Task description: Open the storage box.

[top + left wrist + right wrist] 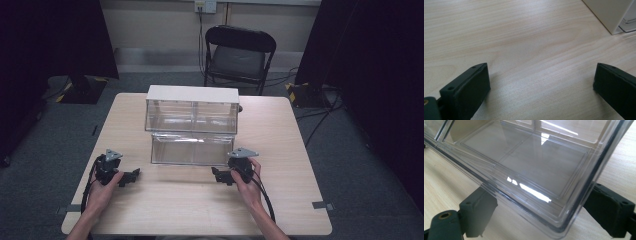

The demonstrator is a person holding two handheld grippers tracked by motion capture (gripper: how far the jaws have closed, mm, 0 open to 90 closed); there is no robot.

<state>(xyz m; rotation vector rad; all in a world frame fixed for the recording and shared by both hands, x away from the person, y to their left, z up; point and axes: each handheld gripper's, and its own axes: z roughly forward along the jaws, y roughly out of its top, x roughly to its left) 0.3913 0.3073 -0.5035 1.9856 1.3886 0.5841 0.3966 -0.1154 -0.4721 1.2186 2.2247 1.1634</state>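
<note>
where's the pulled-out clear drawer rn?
In the high view the clear drawer sits mid-table, sticking out toward the person from under the white-topped cabinet. The right claw is at its front right corner, jaws open around it.

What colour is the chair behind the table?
Black: the folding chair shows best in the high view.

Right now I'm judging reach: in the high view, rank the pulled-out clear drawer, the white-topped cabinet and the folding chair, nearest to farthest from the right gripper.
1. Clear drawer, just ahead of the right gripper.
2. White-topped cabinet, behind the drawer.
3. Folding chair, beyond the table.
</note>
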